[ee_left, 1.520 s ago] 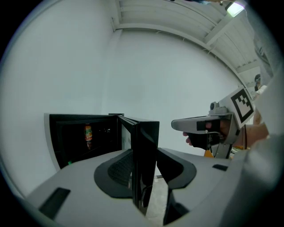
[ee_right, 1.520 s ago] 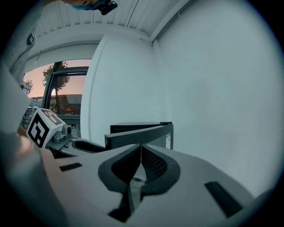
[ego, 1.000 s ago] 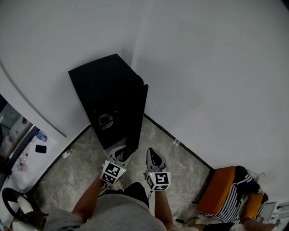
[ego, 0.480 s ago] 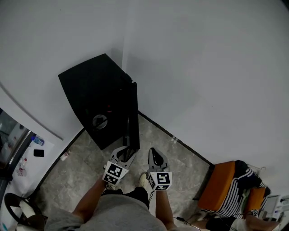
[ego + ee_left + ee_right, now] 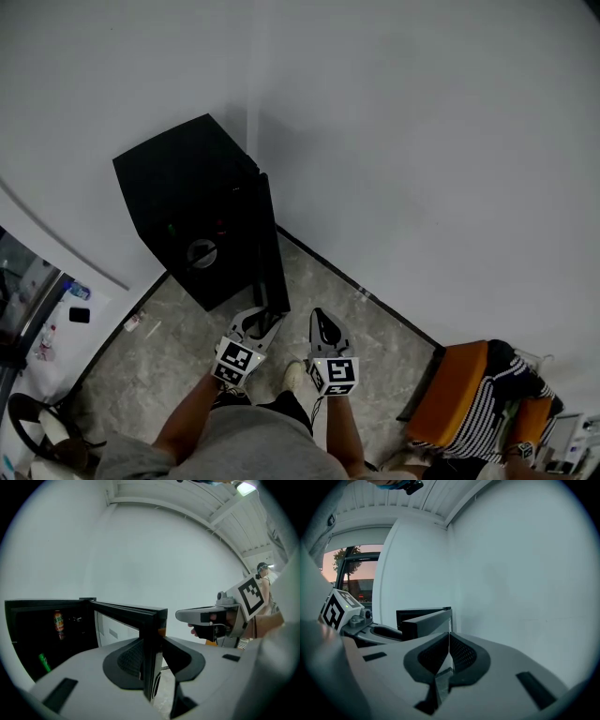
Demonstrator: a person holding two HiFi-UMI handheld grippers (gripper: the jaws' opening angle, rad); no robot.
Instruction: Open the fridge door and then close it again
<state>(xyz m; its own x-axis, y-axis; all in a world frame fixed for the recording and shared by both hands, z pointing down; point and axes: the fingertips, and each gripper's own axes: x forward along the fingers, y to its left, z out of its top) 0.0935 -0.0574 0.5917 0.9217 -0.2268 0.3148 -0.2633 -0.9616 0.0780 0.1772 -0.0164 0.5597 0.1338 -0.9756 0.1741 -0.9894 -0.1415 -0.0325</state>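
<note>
A small black fridge (image 5: pixel 183 211) stands in the room's corner with its door (image 5: pixel 267 248) swung out toward me. My left gripper (image 5: pixel 263 317) has its jaws around the door's free edge (image 5: pixel 151 634); they have just been closing, and the pads press on that edge. Inside the dark fridge (image 5: pixel 42 630) I see a drink can (image 5: pixel 58 620) and a green item (image 5: pixel 43 662). My right gripper (image 5: pixel 322 325) hangs beside the left one, to the right of the door, shut on nothing (image 5: pixel 449 654). In the right gripper view the door (image 5: pixel 426 619) is just ahead.
White walls meet behind the fridge. An orange chair (image 5: pixel 457 394) with striped cloth (image 5: pixel 502 408) stands at the lower right. At the left, a white surface holds a phone (image 5: pixel 80 315) and a bottle (image 5: pixel 79 292). A black chair (image 5: pixel 33 427) is at the bottom left.
The fridge door has swung further open toward me, with the left gripper on its edge. Both grippers have come back with it, and the view has shifted.
</note>
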